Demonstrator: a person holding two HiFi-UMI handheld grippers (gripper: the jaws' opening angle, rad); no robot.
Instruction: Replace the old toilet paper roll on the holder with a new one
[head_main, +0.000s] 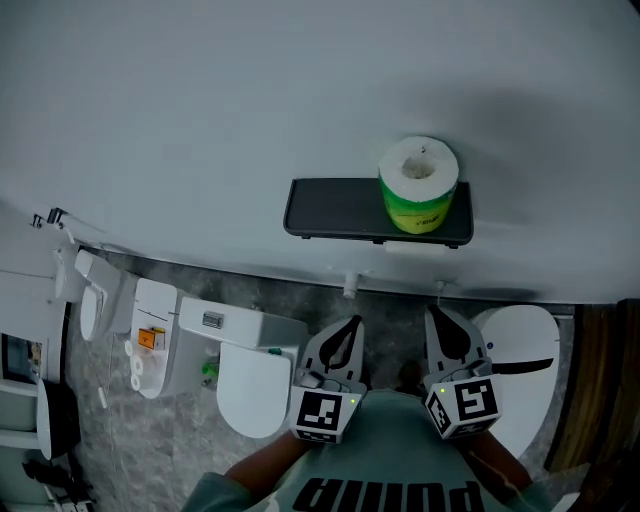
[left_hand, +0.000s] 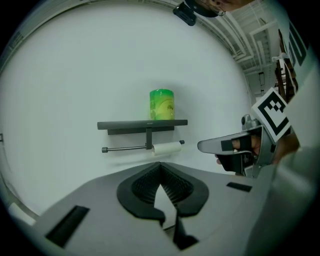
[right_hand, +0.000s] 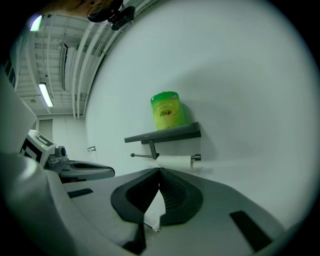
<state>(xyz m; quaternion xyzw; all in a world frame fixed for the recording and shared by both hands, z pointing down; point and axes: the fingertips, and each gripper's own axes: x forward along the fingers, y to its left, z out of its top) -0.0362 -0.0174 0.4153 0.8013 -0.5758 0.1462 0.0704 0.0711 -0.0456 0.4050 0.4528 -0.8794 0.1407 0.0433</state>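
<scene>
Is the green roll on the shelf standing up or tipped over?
Standing up. The green roll sits on its flat end on the shelf, hole on top.

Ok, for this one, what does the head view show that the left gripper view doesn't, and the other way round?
Head view only: a white toilet on the floor below, the left gripper seen from above, and the open core of the green-wrapped roll.

Left gripper view only: the holder bar under the shelf, with a thin white roll at its right end. It also shows the left gripper's own jaws, tips together on nothing.

Both: the dark shelf on the pale wall, the green-wrapped roll standing towards its right end, and the right gripper.
</scene>
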